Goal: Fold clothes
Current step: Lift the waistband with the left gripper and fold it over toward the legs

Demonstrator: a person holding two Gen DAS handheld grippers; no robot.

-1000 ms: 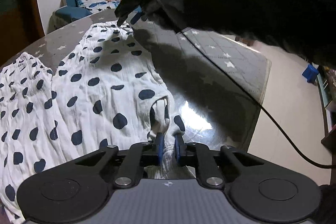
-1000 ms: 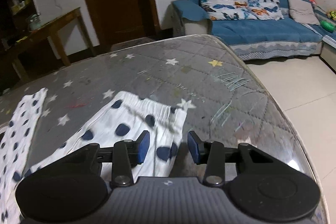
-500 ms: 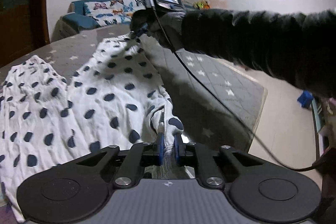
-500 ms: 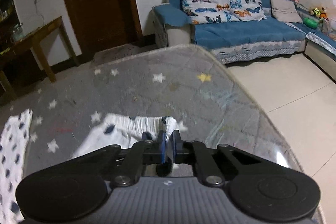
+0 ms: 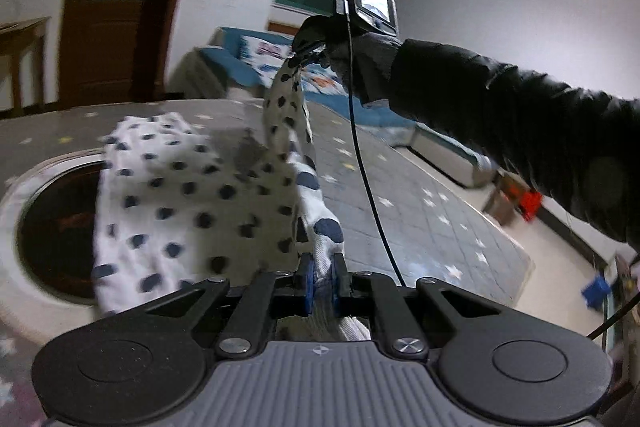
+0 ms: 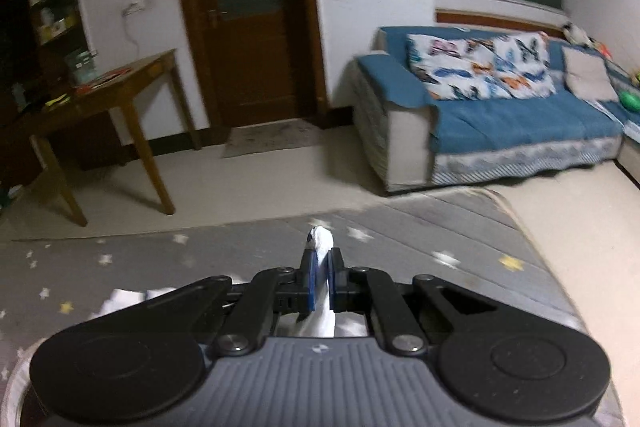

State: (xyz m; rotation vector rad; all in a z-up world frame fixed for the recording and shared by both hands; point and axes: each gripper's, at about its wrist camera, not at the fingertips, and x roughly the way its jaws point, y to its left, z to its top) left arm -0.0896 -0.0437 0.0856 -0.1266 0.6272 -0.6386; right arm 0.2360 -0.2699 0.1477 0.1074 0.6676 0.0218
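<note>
Left wrist view: the left gripper (image 5: 319, 279) pinches a bunched edge of a white polka-dot garment (image 5: 192, 195) between its blue pads, jaws nearly together. The cloth is lifted off the grey star-patterned mattress (image 5: 420, 211) and stretches up to the right gripper (image 5: 308, 53), held in a black-sleeved arm (image 5: 520, 123), which clamps the garment's far end high in the air. A black cable (image 5: 362, 163) hangs from that gripper.

Right wrist view: the right gripper (image 6: 323, 279) is closed on a white fold of the garment (image 6: 320, 241), whose tip pokes up between the pads. Beyond the mattress (image 6: 440, 239) stand a blue sofa (image 6: 500, 115), a wooden table (image 6: 104, 95) and a brown door (image 6: 248, 15).
</note>
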